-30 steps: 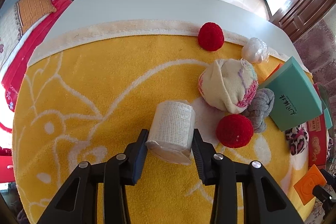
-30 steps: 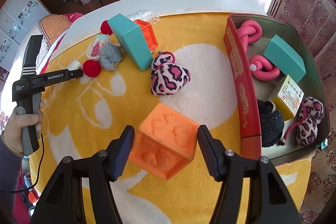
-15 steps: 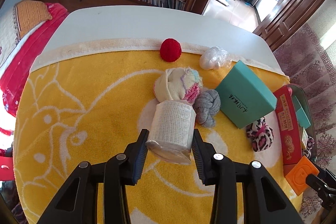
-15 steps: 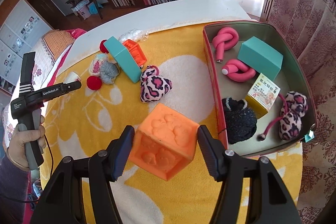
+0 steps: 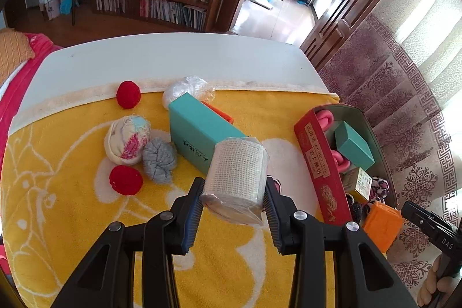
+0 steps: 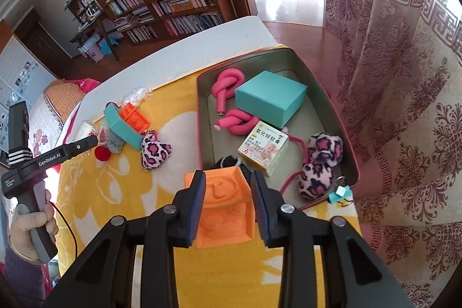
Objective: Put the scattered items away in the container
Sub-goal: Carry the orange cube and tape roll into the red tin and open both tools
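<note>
- Left tool point(image 5: 233, 197): nearly closed, clamped on a roll of white gauze point(image 5: 237, 180); the pads are pressed against the roll's curved sides, its long axis pointing ahead along the fingers.
- Right tool point(image 6: 228, 199): jaws are closing on an orange foam cube point(image 6: 223, 211); the cube is seen squeezed between the pads, its embossed top face turned up.
- Container point(image 6: 202, 117): an open tin with a red outer wall, set at the right end of the yellow towel point(image 6: 121, 192) covering the worktop. Already inside: pink knotted tubes point(image 6: 226, 82), a teal box point(image 6: 270, 97), a small printed carton point(image 6: 264, 147), leopard-print pompoms point(image 6: 320, 160), a dark fuzzy item partly hidden behind the cube.
- Key relation: the tin's near end is judged to lie just ahead of the right tool and slightly right, so the cube is the closer load; a short forward carry over the wall is called for.
- From the left tool, the tin point(image 5: 317, 152) lies to the right and ahead; the right hand is judged nearer.
- Still scattered on the towel: two red balls point(image 5: 128, 94), a cream cloth bundle point(image 5: 127, 140), a grey knit ball point(image 5: 159, 159), a larger teal box point(image 5: 199, 134), a clear plastic wad point(image 5: 187, 90).
- Risk judged: the two tools crowding over the same end of the tin.
</note>
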A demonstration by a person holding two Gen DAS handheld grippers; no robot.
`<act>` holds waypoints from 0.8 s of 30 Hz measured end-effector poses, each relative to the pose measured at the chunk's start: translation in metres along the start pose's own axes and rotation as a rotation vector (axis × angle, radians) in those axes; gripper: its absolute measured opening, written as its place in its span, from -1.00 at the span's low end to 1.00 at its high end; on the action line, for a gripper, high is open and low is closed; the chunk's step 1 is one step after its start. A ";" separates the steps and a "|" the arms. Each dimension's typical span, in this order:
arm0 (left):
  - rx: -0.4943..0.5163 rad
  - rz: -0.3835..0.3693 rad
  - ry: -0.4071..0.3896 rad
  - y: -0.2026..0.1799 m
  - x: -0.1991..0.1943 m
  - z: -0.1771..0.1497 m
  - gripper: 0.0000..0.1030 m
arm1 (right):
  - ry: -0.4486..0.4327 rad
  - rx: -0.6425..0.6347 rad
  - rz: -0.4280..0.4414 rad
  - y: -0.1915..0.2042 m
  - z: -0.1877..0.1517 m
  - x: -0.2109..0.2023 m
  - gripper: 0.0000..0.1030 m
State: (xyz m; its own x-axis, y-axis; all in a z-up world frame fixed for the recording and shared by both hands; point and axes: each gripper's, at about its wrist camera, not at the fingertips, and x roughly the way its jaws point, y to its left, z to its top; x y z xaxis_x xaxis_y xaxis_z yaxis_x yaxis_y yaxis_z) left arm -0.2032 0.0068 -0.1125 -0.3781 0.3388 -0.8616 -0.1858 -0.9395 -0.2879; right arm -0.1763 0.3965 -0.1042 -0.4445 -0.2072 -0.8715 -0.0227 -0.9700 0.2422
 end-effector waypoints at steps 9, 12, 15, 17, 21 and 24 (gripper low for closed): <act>0.051 -0.033 0.010 -0.051 0.007 0.002 -0.18 | 0.021 0.053 -0.023 -0.047 -0.004 0.002 -0.30; 0.067 -0.043 0.012 -0.067 0.010 0.005 -0.18 | 0.019 0.072 -0.004 -0.054 -0.003 0.001 -0.30; 0.077 -0.064 0.016 -0.085 0.017 0.012 -0.18 | 0.005 0.076 0.010 -0.057 -0.001 -0.005 -0.30; 0.093 -0.076 0.016 -0.100 0.023 0.017 -0.18 | -0.004 0.069 0.014 -0.057 0.000 -0.008 -0.30; 0.139 -0.095 0.014 -0.132 0.037 0.030 -0.18 | -0.008 0.069 0.019 -0.061 0.000 -0.012 -0.30; 0.162 -0.102 0.014 -0.154 0.050 0.041 -0.18 | -0.006 0.076 0.026 -0.067 -0.001 -0.013 -0.27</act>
State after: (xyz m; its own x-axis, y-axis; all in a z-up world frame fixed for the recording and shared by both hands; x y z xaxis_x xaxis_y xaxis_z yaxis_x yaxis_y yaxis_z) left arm -0.2303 0.1701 -0.0939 -0.3376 0.4303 -0.8372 -0.3666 -0.8793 -0.3041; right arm -0.1680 0.4637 -0.1089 -0.4514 -0.2309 -0.8619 -0.0788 -0.9518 0.2963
